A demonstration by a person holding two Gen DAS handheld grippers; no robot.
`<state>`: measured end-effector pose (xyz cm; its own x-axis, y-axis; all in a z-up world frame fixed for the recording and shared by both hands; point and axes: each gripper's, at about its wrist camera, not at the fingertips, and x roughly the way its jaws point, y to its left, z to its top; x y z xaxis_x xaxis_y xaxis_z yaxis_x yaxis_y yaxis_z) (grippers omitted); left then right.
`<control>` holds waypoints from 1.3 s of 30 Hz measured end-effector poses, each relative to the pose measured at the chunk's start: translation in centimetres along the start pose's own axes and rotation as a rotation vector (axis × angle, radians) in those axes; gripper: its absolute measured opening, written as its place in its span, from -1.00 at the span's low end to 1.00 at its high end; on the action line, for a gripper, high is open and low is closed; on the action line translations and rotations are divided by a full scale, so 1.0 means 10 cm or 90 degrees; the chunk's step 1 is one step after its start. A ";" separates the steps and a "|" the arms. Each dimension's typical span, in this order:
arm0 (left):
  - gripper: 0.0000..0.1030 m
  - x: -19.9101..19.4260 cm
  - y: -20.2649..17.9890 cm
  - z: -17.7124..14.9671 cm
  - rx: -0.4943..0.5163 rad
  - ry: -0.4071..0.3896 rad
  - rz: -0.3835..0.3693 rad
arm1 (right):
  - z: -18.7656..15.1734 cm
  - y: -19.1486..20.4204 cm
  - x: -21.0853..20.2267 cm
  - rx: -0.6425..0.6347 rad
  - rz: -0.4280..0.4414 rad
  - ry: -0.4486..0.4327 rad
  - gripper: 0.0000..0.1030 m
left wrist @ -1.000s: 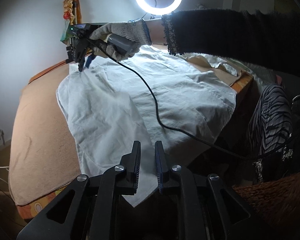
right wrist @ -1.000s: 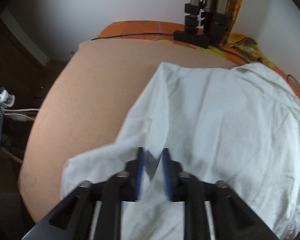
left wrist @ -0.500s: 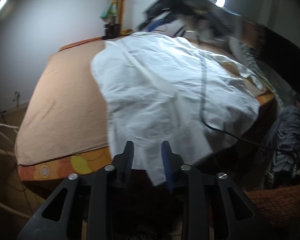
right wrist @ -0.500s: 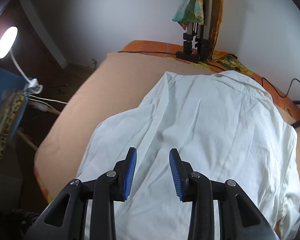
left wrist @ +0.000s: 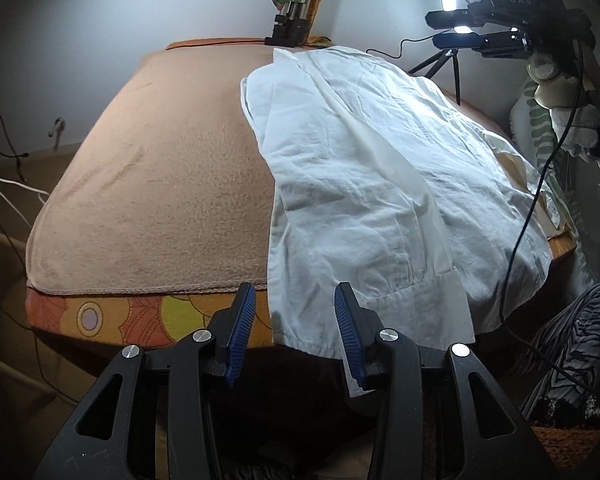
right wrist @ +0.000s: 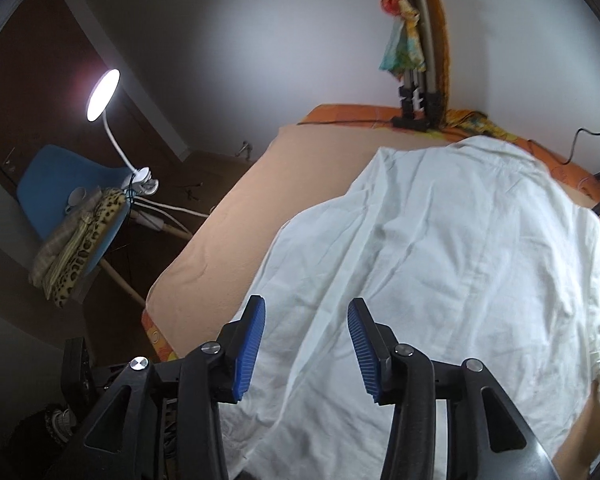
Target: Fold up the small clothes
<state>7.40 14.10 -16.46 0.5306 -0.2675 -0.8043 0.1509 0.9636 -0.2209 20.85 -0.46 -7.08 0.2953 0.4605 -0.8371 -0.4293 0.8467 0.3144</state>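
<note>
Both grippers just opened, nothing pinched.
Your left gripper [left wrist: 295, 322] and right gripper [right wrist: 306, 346] hang spread over the shirt [left wrist: 380, 184]; one side's folded in, rest still needs folding.

Bare tan blanket [left wrist: 160, 184] fills the left wrist frame's left half, open for passing. The white shirt [left wrist: 380, 184] covers the right half; a black cable [left wrist: 528, 216] hangs across its right edge. A tripod base [left wrist: 288, 34] blocks the top centre.

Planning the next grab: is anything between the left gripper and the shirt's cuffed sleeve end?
Nothing visible. The left gripper has just been opening; its jaws stand apart before the white shirt, whose cuff hangs over the table edge.
</note>
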 end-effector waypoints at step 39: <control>-0.98 -0.07 -0.11 0.03 0.003 -0.037 -0.123 | 0.64 0.75 2.33 -0.060 -0.180 0.168 0.11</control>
<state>7.11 13.20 -15.47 0.5386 -0.4471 -0.7141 0.2577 0.8944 -0.3656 29.97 18.31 -21.43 0.1880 0.1181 -0.9750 -0.4427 0.8964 0.0232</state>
